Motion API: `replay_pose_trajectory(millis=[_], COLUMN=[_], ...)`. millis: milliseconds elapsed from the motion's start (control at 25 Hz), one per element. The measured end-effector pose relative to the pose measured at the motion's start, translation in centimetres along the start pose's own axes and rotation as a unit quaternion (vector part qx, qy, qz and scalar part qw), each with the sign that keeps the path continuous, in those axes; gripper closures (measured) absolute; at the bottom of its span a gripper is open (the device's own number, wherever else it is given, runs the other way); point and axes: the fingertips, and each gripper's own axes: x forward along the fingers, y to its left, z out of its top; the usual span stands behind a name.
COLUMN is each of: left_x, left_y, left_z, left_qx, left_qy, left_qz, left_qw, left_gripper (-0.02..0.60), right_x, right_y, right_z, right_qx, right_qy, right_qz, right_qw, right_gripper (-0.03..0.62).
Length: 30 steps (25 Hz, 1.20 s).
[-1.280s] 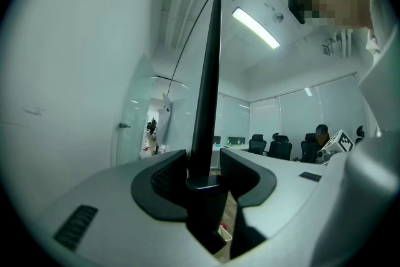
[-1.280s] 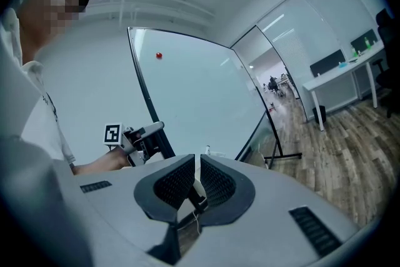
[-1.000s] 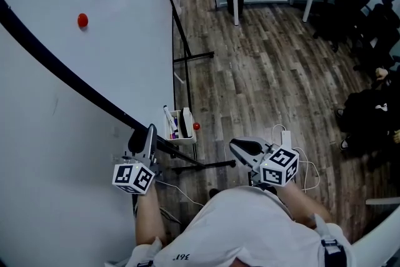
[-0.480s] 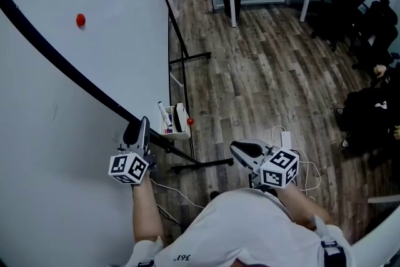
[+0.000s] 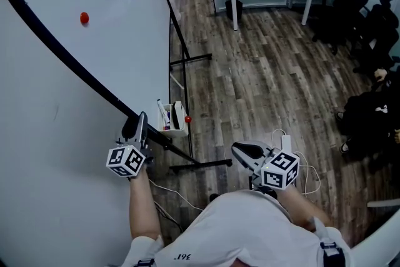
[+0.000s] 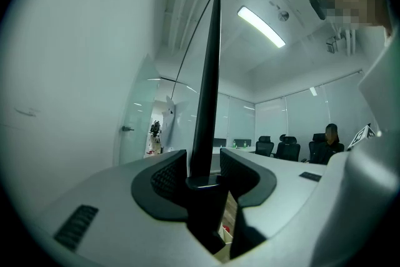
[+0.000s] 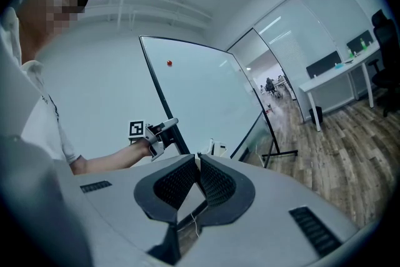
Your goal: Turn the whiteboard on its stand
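Clamping the left hand-held gripper (image 5: 137,125) on the black frame (image 6: 206,84) of the whiteboard (image 5: 119,34), just beside its marker tray (image 5: 177,122); holding the right hand-held gripper (image 5: 245,149) clenched, empty, apart from the whiteboard standing on its stand (image 5: 194,58).

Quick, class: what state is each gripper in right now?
Left gripper: closed on the whiteboard frame.
Right gripper: closed, empty.

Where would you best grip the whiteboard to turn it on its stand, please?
The thin black frame along its near edge, approached edge-on: the flat whiteboard face gives nothing to pinch, while this slim bar fits between jaws, as the left claw shows.
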Motion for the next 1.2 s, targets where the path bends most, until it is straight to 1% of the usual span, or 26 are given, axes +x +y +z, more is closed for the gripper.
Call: replay_pose_trajectory(millis=[360, 560, 720, 960, 1200], left_x=[0.1, 0.4, 0.3, 1.3, 1.6], left_y=[0.6, 0.7, 1.0, 1.4, 1.7], left_z=[-0.7, -0.2, -0.9, 0.5, 0.7], left_qx=[0.001, 0.002, 0.002, 0.003, 0.005], left_qy=[0.0, 0.0, 0.0, 0.002, 0.0], left_qz=[0.004, 0.003, 0.002, 0.001, 0.002], left_qw=[1.0, 1.0, 1.0, 1.0, 1.0], left_gripper=[0.413, 0.413, 0.412, 0.413, 0.413], right_x=[-0.2, -0.2, 0.1, 0.7, 0.8], right_y=[0.0, 0.2, 0.3, 0.5, 0.2], right_z=[-1.0, -0.8, -1.4, 0.3, 0.6], right_qx=[-0.002, 0.0, -0.001, 0.0, 0.003], right_qy=[0.0, 0.005, 0.006, 0.01, 0.008], right_qz=[0.003, 0.002, 0.002, 0.002, -0.004], right_qw=[1.0, 1.0, 1.0, 1.0, 1.0], right_gripper=[0.563, 0.563, 0.563, 0.563, 0.563])
